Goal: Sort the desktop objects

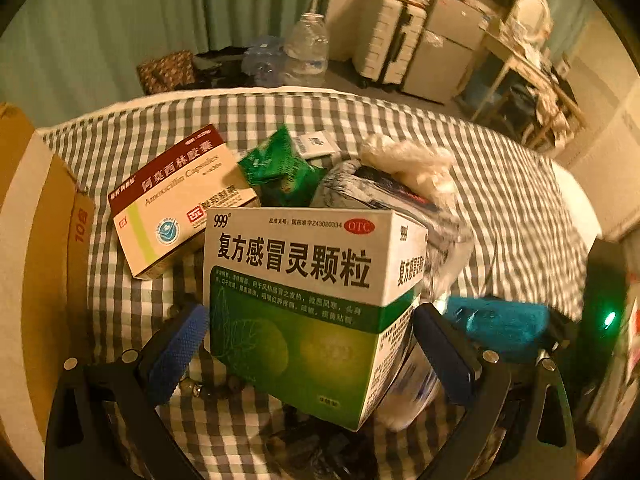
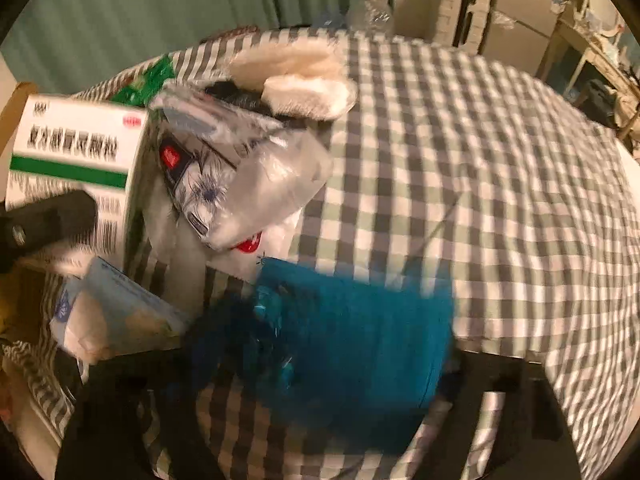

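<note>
1. Medicine cartons crowd the checked tablecloth (image 1: 500,184), and the left gripper (image 1: 312,356) has one: the green-and-white 999 cold-remedy box (image 1: 304,304) sits tilted between its blue pads (image 1: 176,352), lifted clear of the cloth, both pads against its sides.
2. Behind that box, the maroon-and-cream amoxicillin box (image 1: 176,196) lies flat on the cloth, well clear of the gripper.
3. Next to it, a green foil sachet (image 1: 280,168), and beyond that a small white carton (image 1: 316,144), partly hidden.
4. To the right of the sachet, a clear plastic bag (image 2: 248,168) holds a printed packet with a dark flower pattern; what else is inside, I cannot tell.
5. White fluffy fabric (image 2: 304,80) rests on top of that bag's far end.
6. Over on the left edge of the left wrist view, a brown cardboard box (image 1: 44,208) stands beside the table; its contents are out of sight.
7. Right gripper (image 2: 340,360) now: heavily blurred, with a teal fuzzy cloth (image 2: 360,340) filling the space between its fingers. Whether the pads actually press on it, I cannot tell.
8. Just left of the teal cloth, a pale blue-and-white packet (image 2: 116,316) lies tilted, and a string of beads (image 1: 208,388) lies on the cloth under the held box.
</note>
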The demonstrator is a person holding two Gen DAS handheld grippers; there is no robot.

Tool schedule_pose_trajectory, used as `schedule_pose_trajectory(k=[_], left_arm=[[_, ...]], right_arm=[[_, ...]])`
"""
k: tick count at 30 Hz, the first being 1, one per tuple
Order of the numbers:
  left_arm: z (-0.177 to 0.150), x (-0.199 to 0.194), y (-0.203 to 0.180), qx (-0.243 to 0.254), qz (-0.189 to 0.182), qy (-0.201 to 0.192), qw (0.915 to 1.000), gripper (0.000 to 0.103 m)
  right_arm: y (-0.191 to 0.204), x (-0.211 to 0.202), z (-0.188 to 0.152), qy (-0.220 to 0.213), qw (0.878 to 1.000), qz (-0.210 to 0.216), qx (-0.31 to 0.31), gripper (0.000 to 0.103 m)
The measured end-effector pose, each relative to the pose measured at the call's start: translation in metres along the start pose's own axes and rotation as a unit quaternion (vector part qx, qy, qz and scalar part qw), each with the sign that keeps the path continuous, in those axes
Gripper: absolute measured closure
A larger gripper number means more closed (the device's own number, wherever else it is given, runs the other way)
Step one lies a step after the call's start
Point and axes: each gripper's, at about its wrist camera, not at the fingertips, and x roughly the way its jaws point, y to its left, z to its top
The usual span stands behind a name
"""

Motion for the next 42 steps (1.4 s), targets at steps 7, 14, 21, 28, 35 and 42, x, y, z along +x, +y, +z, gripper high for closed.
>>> schedule_pose_trajectory(k=[7,14,21,28,35,42], left_arm=[[-0.025,-0.008,-0.004,0.030,0.003,0.002,0.9995,0.000],[-0.043,-0.023,0.007,0.031,-0.015,-0.007,0.9994,0.020],[-0.048,-0.036,0.004,0.052,0.006,-0.006,0.9986,0.033],[-0.045,-0.053,0.010,-0.034,0.005,-0.002,0.9994,0.009],[-0.022,-0.052,-0.001,-0.140,0.071,-0.013,0.9876,0.004],[-0.021,-0.040,-0.041,-0.138,0.184,-0.038,0.9724,0.003]], right_arm=[[-0.026,-0.030,-0.013,-0.019,0.998,0.050,0.031,0.080],[-0.044,-0.051,-0.029,-0.013,0.992,0.109,0.057,0.091],[-0.045,-0.062,-0.035,-0.004,0.993,0.109,0.049,0.094],[-0.033,-0.046,-0.029,0.014,0.990,0.120,0.068,0.094],[-0.031,-0.046,-0.028,0.017,0.990,0.123,0.070,0.093],[-0.034,-0.033,-0.021,0.021,0.988,0.131,0.083,0.091]])
